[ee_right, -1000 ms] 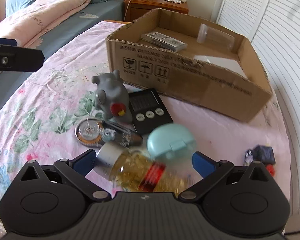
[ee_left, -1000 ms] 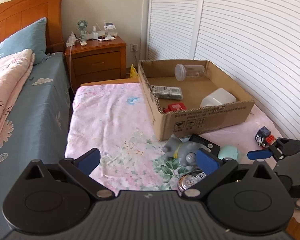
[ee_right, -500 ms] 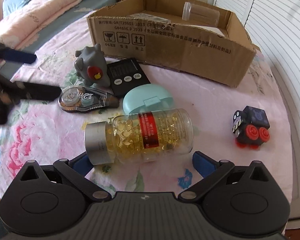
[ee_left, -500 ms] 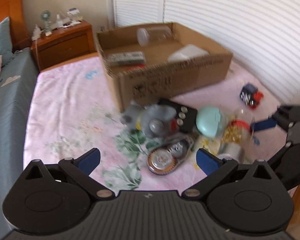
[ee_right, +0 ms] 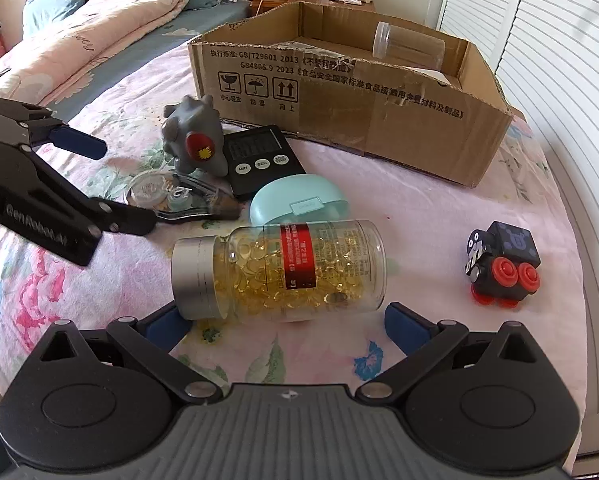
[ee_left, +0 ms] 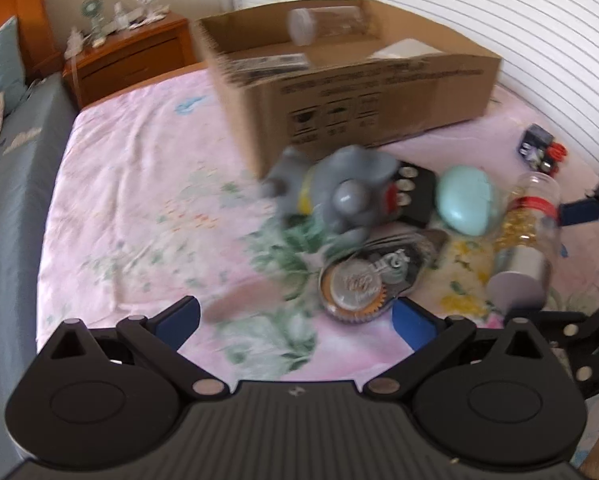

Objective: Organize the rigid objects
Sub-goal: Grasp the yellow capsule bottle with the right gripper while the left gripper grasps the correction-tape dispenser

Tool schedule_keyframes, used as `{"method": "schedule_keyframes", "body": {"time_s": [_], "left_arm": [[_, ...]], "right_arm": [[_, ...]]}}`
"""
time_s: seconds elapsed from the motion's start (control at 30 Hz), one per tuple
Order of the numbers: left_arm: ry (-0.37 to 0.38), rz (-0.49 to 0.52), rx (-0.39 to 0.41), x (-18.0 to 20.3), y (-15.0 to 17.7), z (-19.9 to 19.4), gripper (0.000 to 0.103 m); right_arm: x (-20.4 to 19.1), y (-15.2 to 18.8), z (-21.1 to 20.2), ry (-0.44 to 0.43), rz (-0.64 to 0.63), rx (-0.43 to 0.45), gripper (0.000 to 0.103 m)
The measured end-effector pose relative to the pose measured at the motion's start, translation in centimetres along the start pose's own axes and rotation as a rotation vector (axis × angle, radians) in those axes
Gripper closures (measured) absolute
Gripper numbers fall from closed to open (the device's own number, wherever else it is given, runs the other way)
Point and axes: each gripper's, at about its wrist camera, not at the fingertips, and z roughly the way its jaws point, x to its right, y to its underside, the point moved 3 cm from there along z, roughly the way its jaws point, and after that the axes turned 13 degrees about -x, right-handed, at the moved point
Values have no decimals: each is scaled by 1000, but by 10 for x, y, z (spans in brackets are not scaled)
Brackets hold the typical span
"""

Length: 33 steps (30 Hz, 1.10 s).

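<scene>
Right tongs (ee_right: 285,322) straddle capsule-filled bottle (ee_right: 283,270), unclosed.

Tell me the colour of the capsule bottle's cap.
Silver-grey; the capsule bottle cap shows best in the right wrist view.

In the left wrist view motion blur smears the grey rubbery animal toy (ee_left: 339,196) and the near wall of the brown cardboard box (ee_left: 379,96), so the printing on the box cannot be read. The flat items inside the box are only streaks there. In the right wrist view the box's near wall hides most of its floor; the clear plastic jar (ee_right: 409,46) inside shows only its upper part. The black digital timer (ee_right: 259,156) in front of the box is partly covered by the toy.
</scene>
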Motion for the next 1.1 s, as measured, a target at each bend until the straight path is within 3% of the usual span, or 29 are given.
{"method": "schedule_keyframes", "body": {"time_s": [0.2,0.3,0.43,0.7,0.83,1.0,1.1], "left_arm": [[-59,-99,-25,-21,2,-4,1],[-94,-71,-31,-15,5,-12,1],[-69,-13,-25,2,10,-28,1],[-77,-4,20,15,10,-65,1],[-38,16,39,23,14,-51,1],[61,27,0,33,17,-13,1],[48,30,49,33,17,-7,1]], "right_arm": [[0,0,1,-1,-1,6,0],[0,1,0,-4,-9,12,0],[1,4,-1,-10,-22,27,0],[2,8,-3,-29,-65,50,0],[3,9,-4,-38,-84,58,0],[4,12,-4,-47,-96,71,0],[4,12,-4,-47,-95,70,0]]}}
